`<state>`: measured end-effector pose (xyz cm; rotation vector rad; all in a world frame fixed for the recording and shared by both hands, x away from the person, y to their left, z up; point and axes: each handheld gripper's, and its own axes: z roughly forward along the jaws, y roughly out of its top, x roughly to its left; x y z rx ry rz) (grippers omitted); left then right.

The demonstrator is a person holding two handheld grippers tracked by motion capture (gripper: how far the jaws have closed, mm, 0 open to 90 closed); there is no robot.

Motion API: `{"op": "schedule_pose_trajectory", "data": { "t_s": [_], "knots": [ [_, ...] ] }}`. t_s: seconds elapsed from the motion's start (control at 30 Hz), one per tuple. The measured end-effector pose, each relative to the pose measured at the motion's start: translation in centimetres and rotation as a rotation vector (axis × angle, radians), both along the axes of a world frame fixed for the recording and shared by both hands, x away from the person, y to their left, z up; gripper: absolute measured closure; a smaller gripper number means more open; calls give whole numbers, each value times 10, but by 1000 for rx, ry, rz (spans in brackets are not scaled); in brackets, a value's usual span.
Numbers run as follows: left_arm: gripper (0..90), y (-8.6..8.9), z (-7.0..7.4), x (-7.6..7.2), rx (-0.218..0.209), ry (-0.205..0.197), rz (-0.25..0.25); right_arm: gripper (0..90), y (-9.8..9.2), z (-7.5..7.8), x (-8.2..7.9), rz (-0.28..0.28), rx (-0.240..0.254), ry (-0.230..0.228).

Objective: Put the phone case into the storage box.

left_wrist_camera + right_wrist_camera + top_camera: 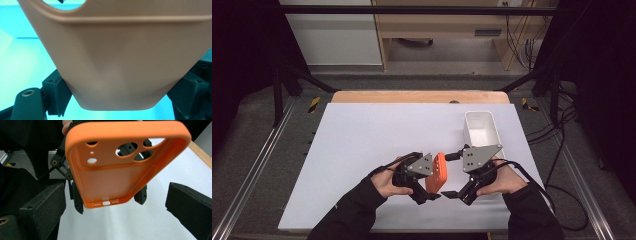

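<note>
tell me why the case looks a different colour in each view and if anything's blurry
Left gripper view: strong cyan cast on the table, so the phone case reads dull tan, soft and too close for focus. Right gripper view: true orange, cutouts sharp, its own black jaws blurred in the foreground. High view: even light, dark surroundings, the case small between left gripper and right gripper.

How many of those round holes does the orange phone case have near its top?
5 in the phone case: three large ones clustered at the right, two smaller at the left, in the right gripper view. A tiny dot sits between the smaller two.
</note>
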<state>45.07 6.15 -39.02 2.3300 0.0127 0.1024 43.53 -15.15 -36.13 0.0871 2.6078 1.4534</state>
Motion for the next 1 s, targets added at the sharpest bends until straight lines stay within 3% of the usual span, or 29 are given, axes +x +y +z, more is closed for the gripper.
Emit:
{"op": "schedule_pose_trajectory", "data": {
  "t_s": [1.0],
  "knots": [
    [156, -7, -7, -4, -4, 9, -42, 89, 4, -4, 2, 37, 36, 23]
  ]
}}
